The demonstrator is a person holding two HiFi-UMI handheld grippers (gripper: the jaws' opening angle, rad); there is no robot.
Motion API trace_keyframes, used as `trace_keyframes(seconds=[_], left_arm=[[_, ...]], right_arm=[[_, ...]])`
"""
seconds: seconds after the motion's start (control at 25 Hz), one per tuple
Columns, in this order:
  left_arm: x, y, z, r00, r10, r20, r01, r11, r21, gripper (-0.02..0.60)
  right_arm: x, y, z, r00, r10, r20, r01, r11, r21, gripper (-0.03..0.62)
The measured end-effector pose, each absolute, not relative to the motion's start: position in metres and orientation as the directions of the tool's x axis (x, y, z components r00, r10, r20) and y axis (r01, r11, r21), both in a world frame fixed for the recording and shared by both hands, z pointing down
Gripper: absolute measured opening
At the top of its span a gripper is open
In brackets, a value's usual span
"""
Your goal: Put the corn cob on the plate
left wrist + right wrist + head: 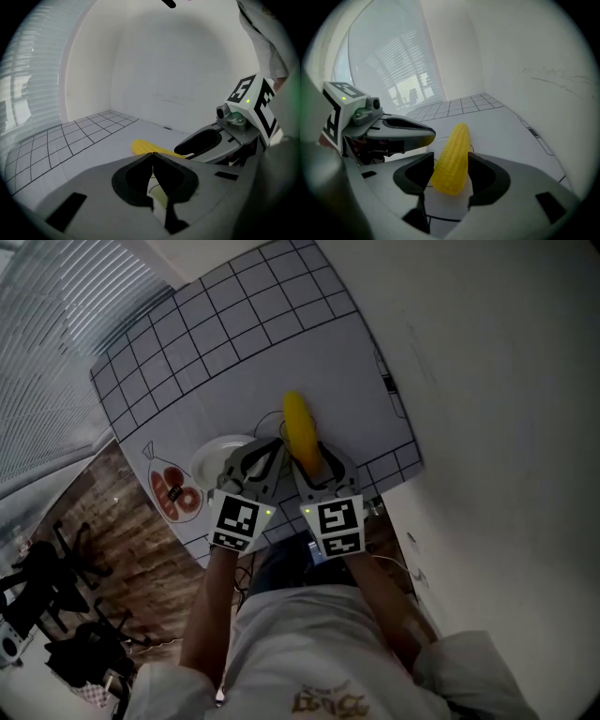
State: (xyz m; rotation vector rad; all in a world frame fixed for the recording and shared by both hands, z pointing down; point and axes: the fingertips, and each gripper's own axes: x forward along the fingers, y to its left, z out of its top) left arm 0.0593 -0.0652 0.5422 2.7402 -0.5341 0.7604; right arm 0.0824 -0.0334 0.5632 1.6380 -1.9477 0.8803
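Right tongs (450,161) straddle, spread, the corn cob (454,147) lying lengthwise, tip pointing away; left tongs (153,154) pressed together.

Our right gripper (451,160) holds its jaws apart, with the yellow corn cob (456,143) lying lengthwise between them on the white surface (506,131). We see the left gripper (423,135) just beside the cob, on its left. Black grid lines (454,107) cross the surface farther off.

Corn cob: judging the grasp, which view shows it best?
Right gripper view: the corn cob fills the centre, kernels clear, between the right gripper's open jaws. Head view shows its far half, small; left gripper view only a yellow sliver.
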Motion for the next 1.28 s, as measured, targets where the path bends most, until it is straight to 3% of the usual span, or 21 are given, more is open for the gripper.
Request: trace_keyframes(seconds=[0.72,1.28], left_arm=[[0.063,-0.080,0.536,0.810,-0.263,0.524,-0.380,-0.916,0.128,0.009],[0.059,-0.076,0.537,0.809,-0.261,0.527,-0.383,-0.914,0.136,0.009]], right_arm=[[0.080,-0.044,0.598,-0.078,-0.639,0.766,-0.996,0.013,-0.090,0.282],[0.085,-0.044,0.597,-0.071,-0.658,0.750,-0.996,0.009,-0.087,0.268]])
